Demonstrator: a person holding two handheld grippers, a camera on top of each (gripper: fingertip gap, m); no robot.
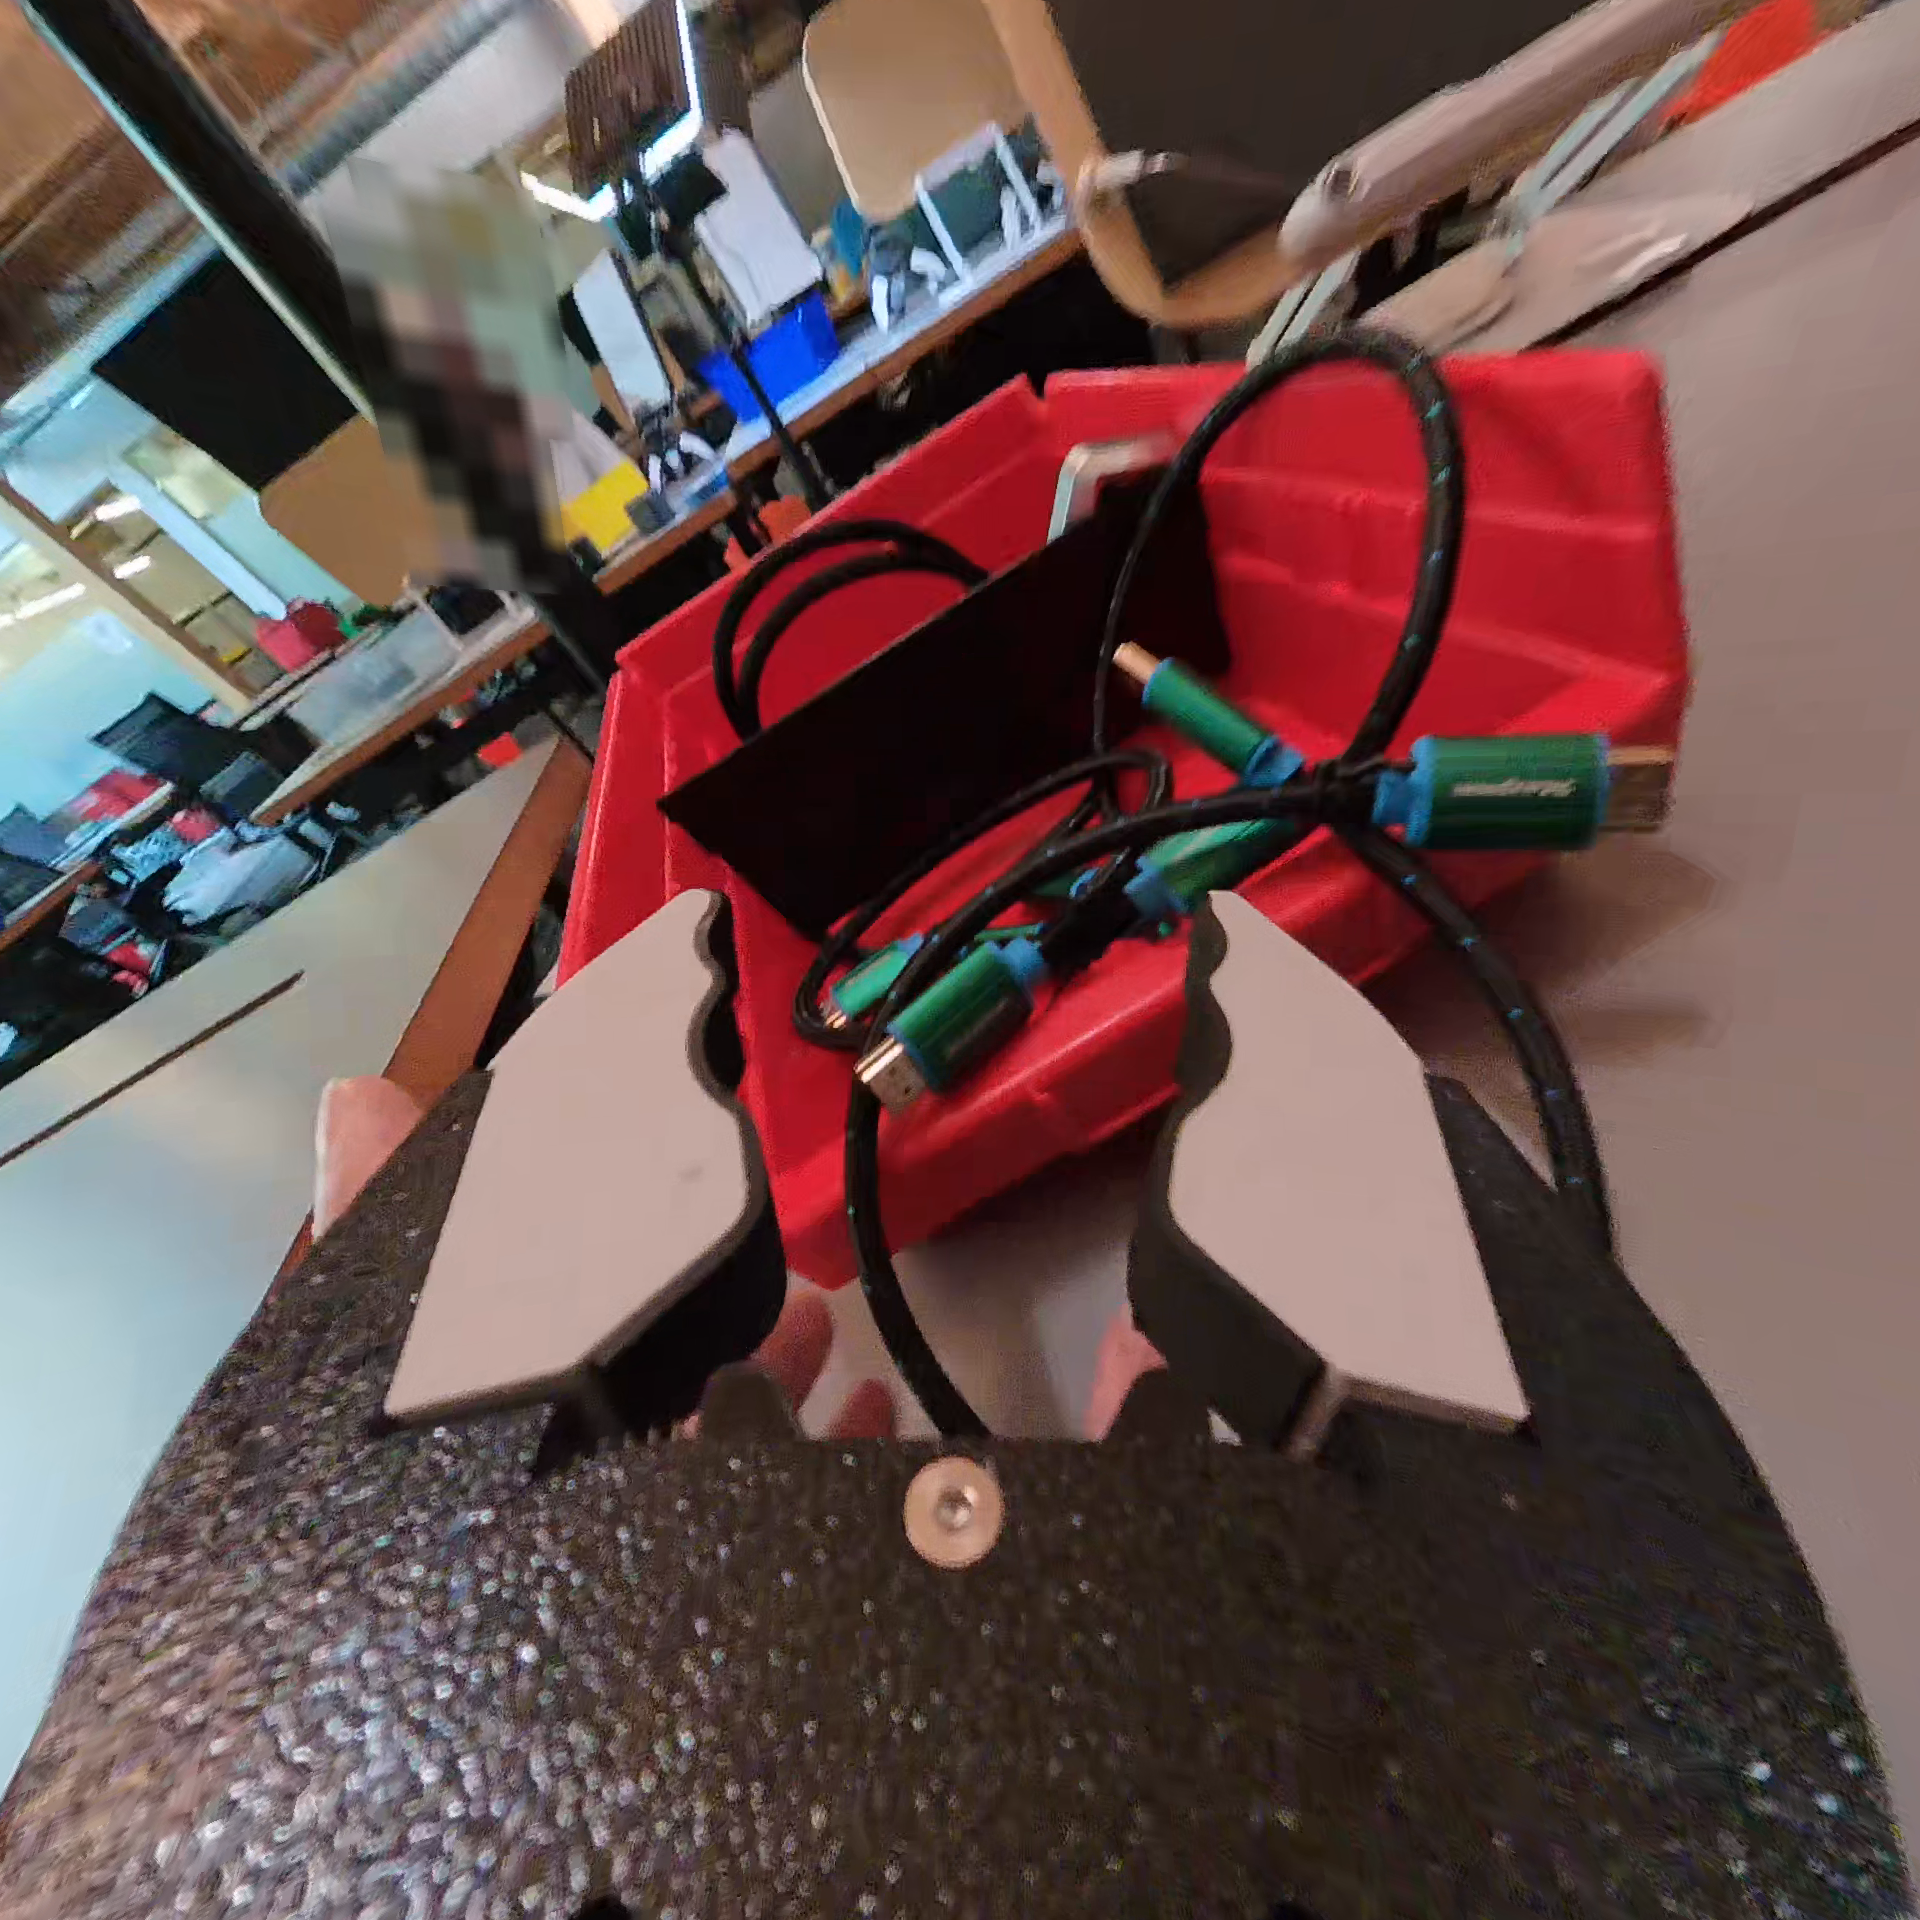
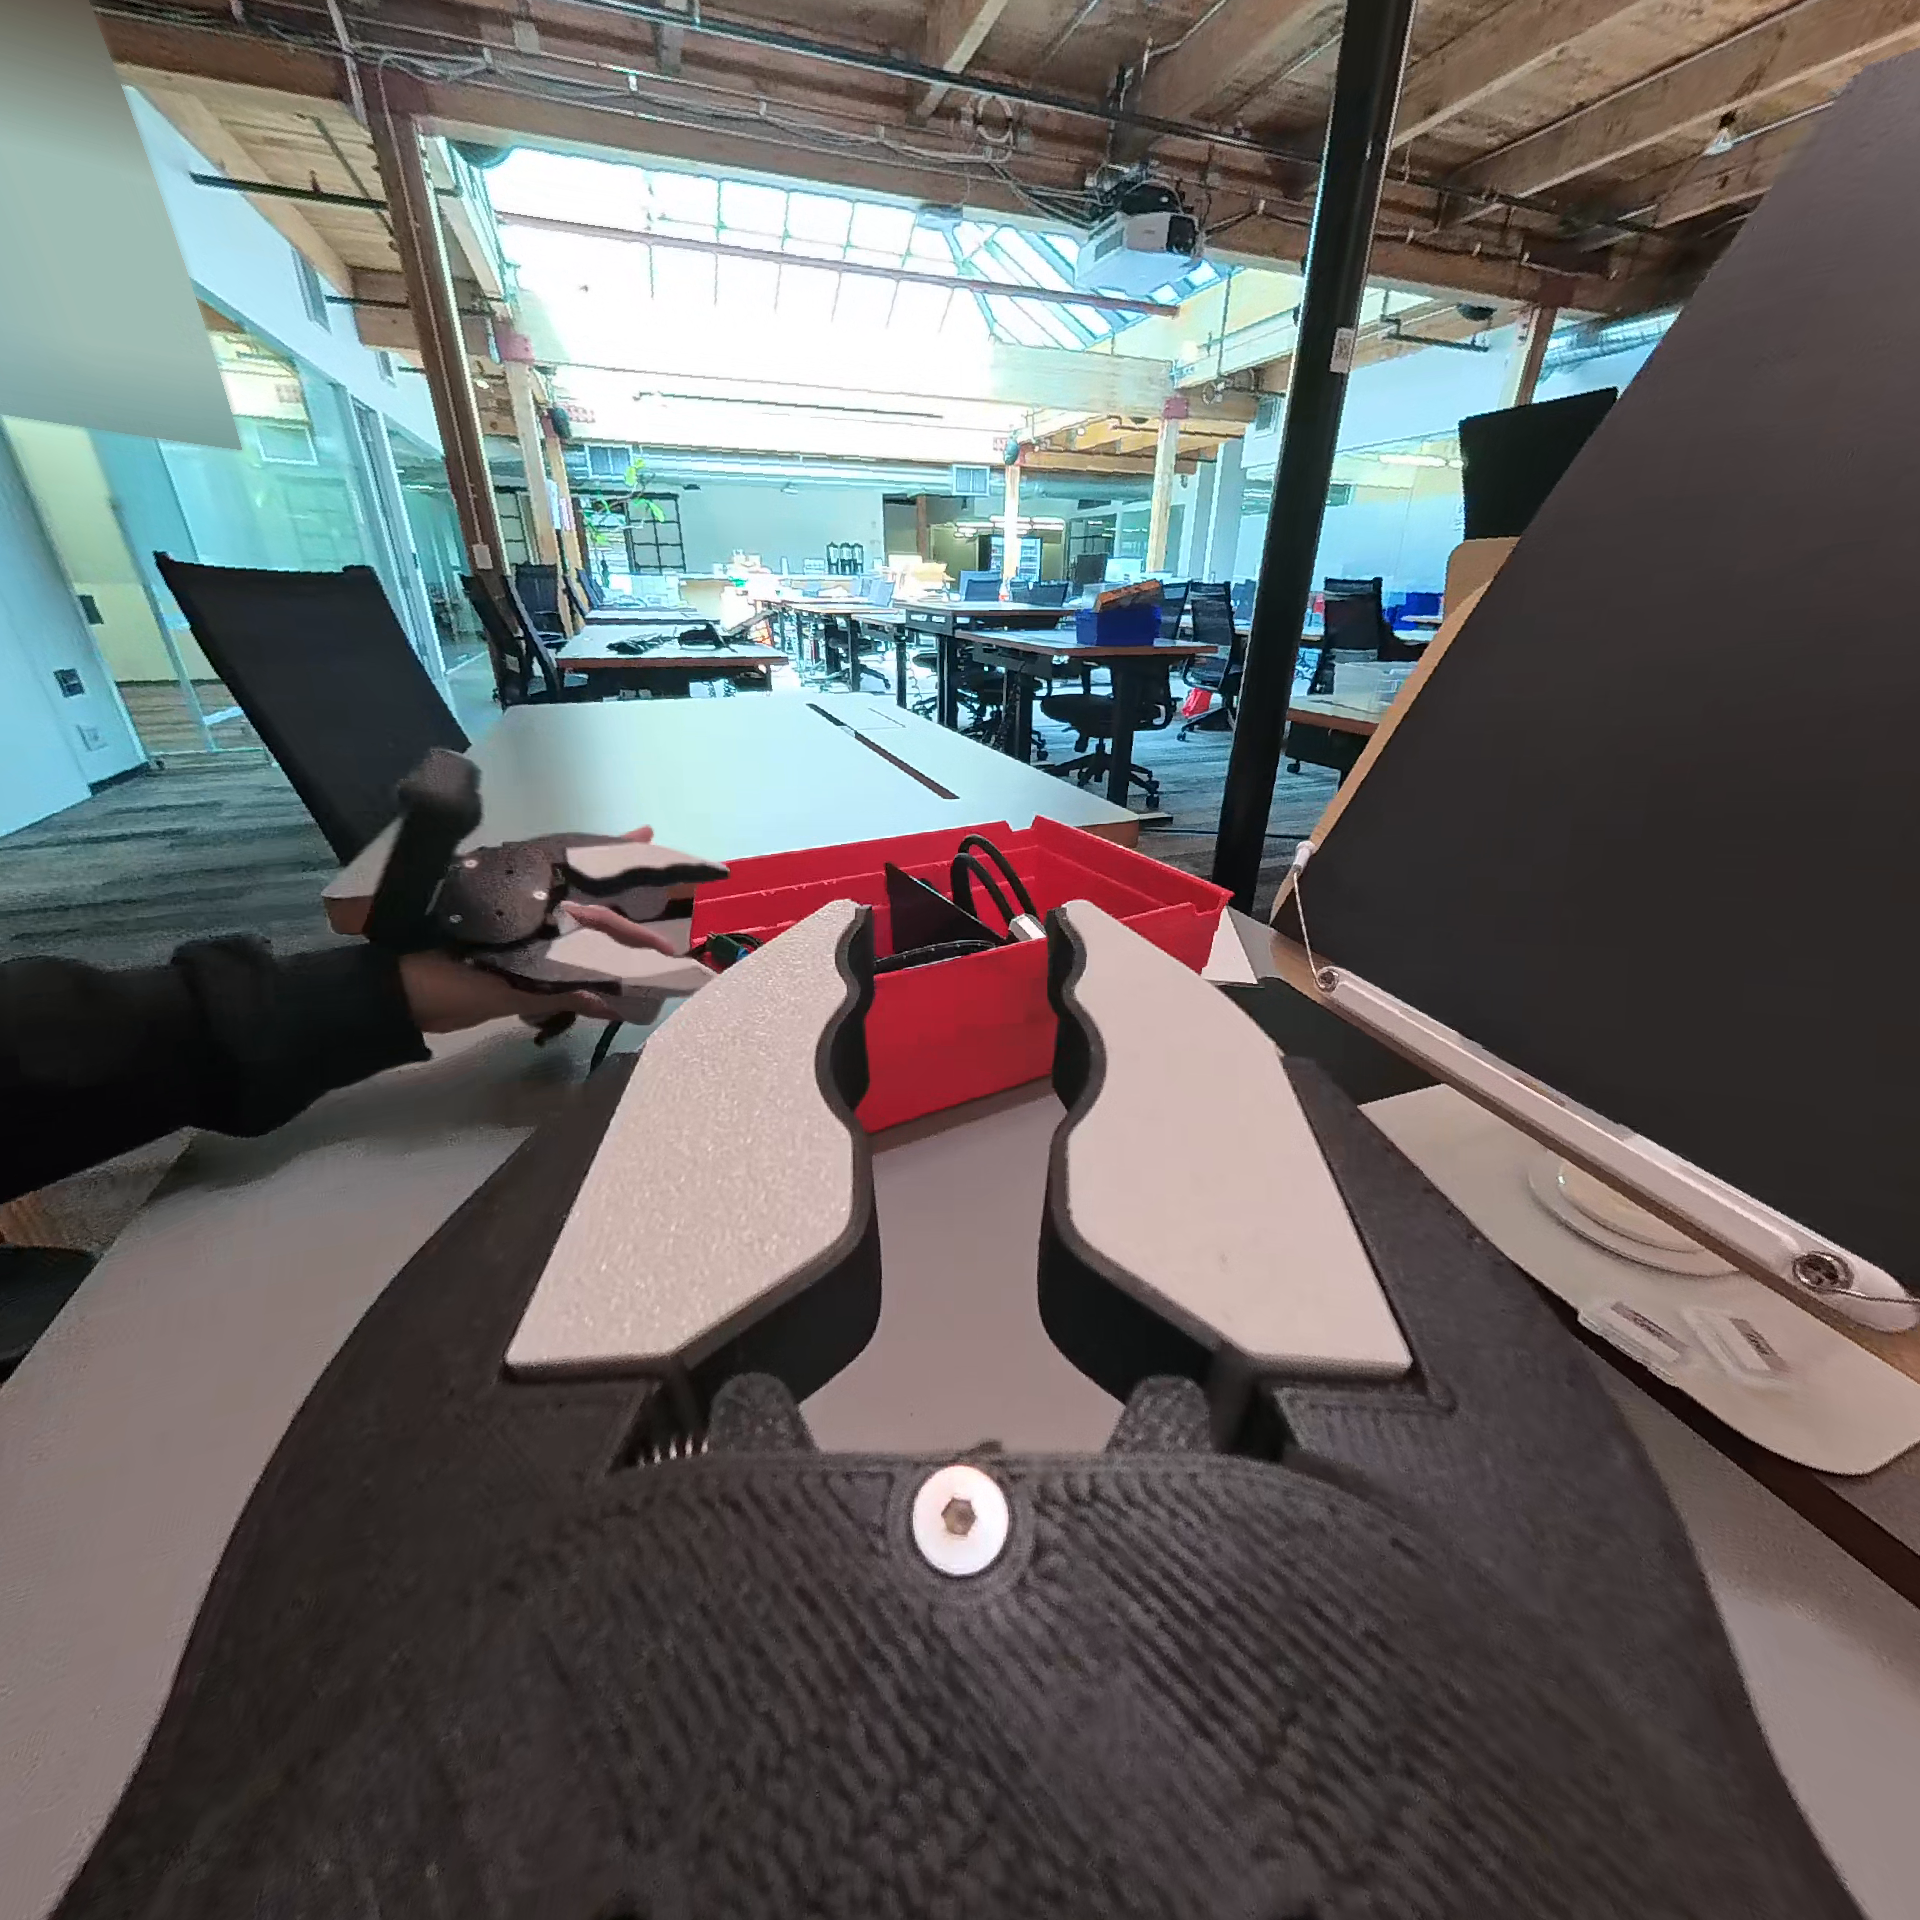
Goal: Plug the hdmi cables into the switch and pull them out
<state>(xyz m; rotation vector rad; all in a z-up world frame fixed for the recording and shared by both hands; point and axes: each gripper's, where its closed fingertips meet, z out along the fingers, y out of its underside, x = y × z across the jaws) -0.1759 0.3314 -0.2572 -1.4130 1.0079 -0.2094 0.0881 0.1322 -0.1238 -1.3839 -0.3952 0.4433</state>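
Note:
A red bin [image 1: 1039, 1143] stands on the grey table and holds several black braided HDMI cables with green plugs. One plug [image 1: 1496, 792] hangs over the bin's right rim; another [image 1: 956, 1016] lies near the front wall. A black flat panel [image 1: 935, 727] leans inside, with a silver box [image 1: 1101, 468] behind it. My left gripper [image 1: 961, 925] is open at the bin's front wall; one cable [image 1: 883, 1247] runs loose between its fingers. My right gripper [image 2: 956, 920] is open and empty, short of the bin [image 2: 956, 1039]. The right wrist view shows the left gripper [image 2: 710, 925] at the bin's left end.
A large black board [image 2: 1662, 727] on a white arm [image 2: 1558, 1132] stands close on the right. A black office chair [image 2: 301, 686] is behind the left hand. The table's edge [image 1: 468, 987] runs just left of the bin. More desks stand farther back.

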